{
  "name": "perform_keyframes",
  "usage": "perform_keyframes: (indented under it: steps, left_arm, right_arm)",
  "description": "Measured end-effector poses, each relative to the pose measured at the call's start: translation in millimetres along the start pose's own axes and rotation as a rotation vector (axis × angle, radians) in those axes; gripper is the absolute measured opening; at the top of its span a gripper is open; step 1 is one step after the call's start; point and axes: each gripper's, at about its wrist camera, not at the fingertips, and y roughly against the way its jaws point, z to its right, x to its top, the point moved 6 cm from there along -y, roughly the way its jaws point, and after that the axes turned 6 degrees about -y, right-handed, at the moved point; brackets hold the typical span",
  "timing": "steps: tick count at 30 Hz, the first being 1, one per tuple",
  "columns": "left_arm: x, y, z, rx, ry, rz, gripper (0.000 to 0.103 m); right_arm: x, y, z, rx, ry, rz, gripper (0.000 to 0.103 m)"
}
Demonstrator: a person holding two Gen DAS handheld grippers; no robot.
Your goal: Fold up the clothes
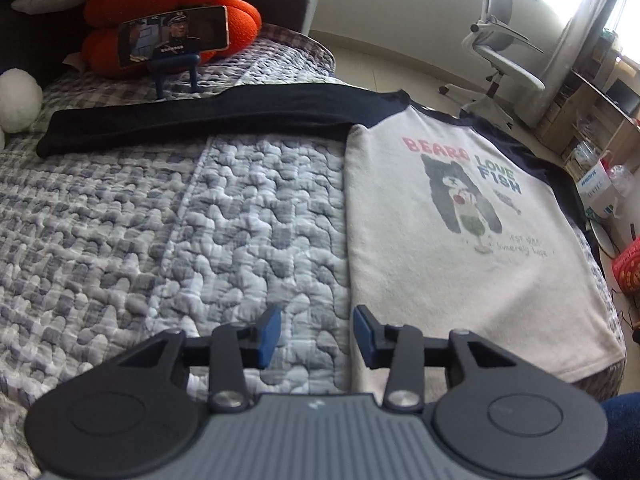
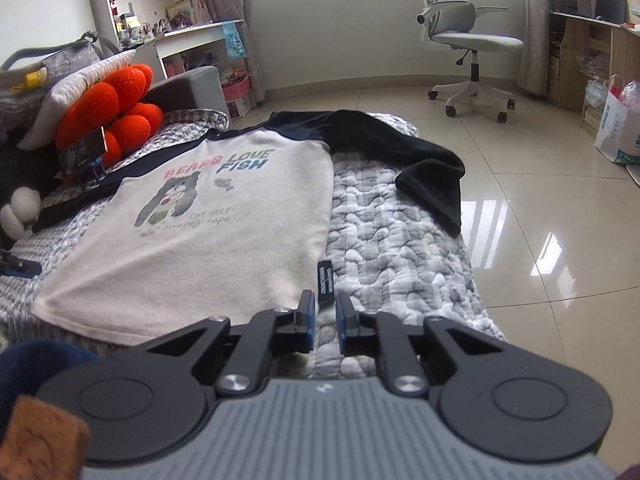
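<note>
**A:** where's the shirt vs the grippers?

**B:** flat on the bed, print up, hem toward the bottom of both frames, collar at the top; left gripper hangs over its near-left hem corner, jaws apart, empty; right gripper sits by the lower-right side seam, jaws a bit apart around the black tag, not clamped as far as I can tell.

**A:** anything in the way?

**B:** both sleeves spread wide, one across the upper left, other drooping off the bed edge; phone stand and orange cushion are well behind.
</note>
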Motion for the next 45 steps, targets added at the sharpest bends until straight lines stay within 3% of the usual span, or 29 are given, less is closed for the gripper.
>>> perform_keyframes:
  steps: [4,7,17,18,20,24,29,32,37,42,45]
  left_arm:
    - [24,-1,3,0.017,0.015,0.039,0.053]
    - [38,-5,5,0.03,0.023,0.049,0.054]
    - [93,-12,21,0.08,0.05,0.098,0.066]
    - [99,-13,26,0.08,0.044,0.103,0.067]
    - [111,-19,38,0.079,0.024,0.109,0.07]
    - [132,-31,51,0.117,0.003,0.13,0.072]
    - [158,-52,64,0.158,0.03,0.132,0.073]
    - [178,-53,75,0.193,0.004,0.188,0.075]
    - [182,-71,94,0.229,-0.092,0.251,0.083]
    - [154,-112,87,0.2,-0.11,0.183,0.082]
    - [154,-115,82,0.163,-0.09,0.18,0.083]
  right_arm:
    - [40,14,2,0.008,-0.006,0.084,0.016]
    - [75,28,-5,0.02,0.015,0.158,0.016]
    - [191,106,-29,0.073,0.046,0.528,0.017]
    - [198,112,-32,0.073,0.049,0.561,0.019]
    - [210,122,-37,0.075,0.04,0.603,0.047]
    - [222,127,-49,0.147,0.028,0.641,0.049]
    - [228,77,-60,0.211,0.003,0.547,0.049]
    - [230,30,-58,0.254,-0.04,0.476,0.05]
    - [206,-43,-36,0.174,-0.091,0.31,0.05]
    - [182,-115,-14,0.093,-0.14,0.145,0.05]
    - [173,-146,5,0.038,-0.191,0.069,0.05]
